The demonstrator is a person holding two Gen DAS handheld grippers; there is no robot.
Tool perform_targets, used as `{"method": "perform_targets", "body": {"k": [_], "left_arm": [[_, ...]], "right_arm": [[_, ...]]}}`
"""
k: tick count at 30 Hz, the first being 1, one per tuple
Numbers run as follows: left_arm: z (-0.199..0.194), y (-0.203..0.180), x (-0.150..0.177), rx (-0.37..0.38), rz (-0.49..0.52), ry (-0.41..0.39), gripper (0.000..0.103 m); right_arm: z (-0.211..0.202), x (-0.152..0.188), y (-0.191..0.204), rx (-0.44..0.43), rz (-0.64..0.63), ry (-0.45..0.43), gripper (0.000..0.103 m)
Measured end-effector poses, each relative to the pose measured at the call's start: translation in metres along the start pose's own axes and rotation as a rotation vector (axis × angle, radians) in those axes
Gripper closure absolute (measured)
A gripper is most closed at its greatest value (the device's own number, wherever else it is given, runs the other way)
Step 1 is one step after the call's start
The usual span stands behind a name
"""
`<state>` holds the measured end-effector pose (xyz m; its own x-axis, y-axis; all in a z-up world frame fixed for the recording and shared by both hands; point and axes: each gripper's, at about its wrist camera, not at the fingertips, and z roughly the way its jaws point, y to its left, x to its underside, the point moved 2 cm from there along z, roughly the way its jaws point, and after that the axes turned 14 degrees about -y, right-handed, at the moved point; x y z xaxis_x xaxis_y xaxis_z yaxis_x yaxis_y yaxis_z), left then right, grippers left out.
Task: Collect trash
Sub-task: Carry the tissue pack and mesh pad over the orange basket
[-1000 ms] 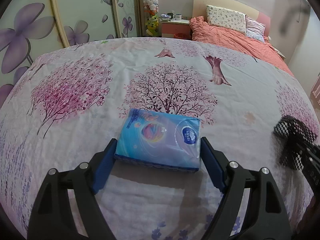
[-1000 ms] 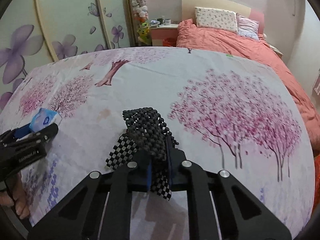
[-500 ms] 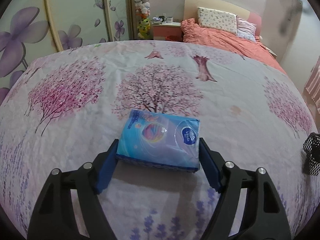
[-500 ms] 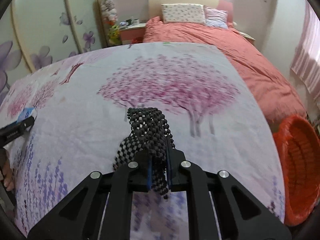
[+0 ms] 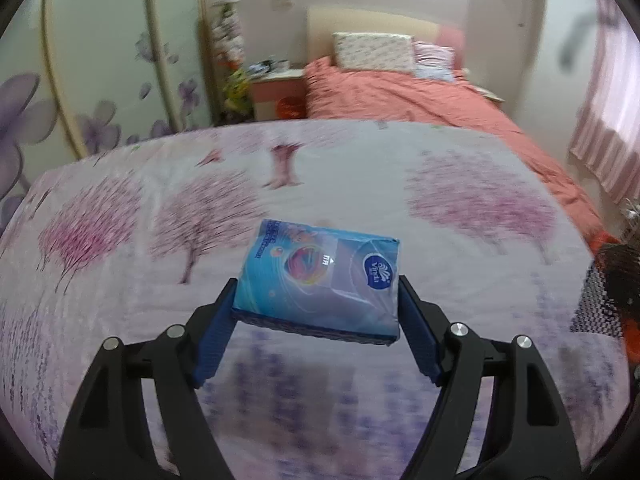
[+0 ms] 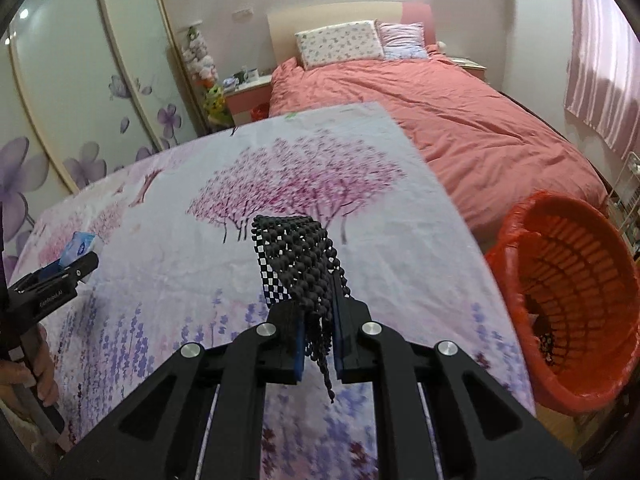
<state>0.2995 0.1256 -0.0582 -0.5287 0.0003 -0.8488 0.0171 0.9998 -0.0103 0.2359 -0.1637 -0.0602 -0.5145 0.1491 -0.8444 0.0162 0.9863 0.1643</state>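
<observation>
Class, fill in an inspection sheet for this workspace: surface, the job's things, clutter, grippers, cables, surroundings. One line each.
Surface: flat top under a tree-print sheet.
Job's things: blue tissue pack and black mesh mat, both held above the sheet; orange basket beside the sheet's right edge, something dark at its bottom.
Clutter: nothing seen lying loose on the sheet.
Grippers: left gripper is clamped across the tissue pack's sides; right gripper is shut on the mesh mat.
Cables: nothing seen.
Surroundings: bed with coral cover and pillows, flower-print wardrobe doors, bedside table, pink curtain.
</observation>
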Motion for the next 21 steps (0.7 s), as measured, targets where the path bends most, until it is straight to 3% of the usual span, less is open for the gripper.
{"method": "perform_targets", "body": {"k": [10, 21], "left_arm": [[-0.045, -0.095, -0.021, 0.194, 0.067, -0.086, 0.029], [-0.084, -0.196, -0.034, 0.399, 0.131, -0.141, 0.029]], "right_arm": [[-0.046, -0.014, -0.045, 0.033, 0.09, -0.113, 0.092], [-0.098, -0.027, -0.098, 0.168, 0.118, -0.294, 0.092]]}}
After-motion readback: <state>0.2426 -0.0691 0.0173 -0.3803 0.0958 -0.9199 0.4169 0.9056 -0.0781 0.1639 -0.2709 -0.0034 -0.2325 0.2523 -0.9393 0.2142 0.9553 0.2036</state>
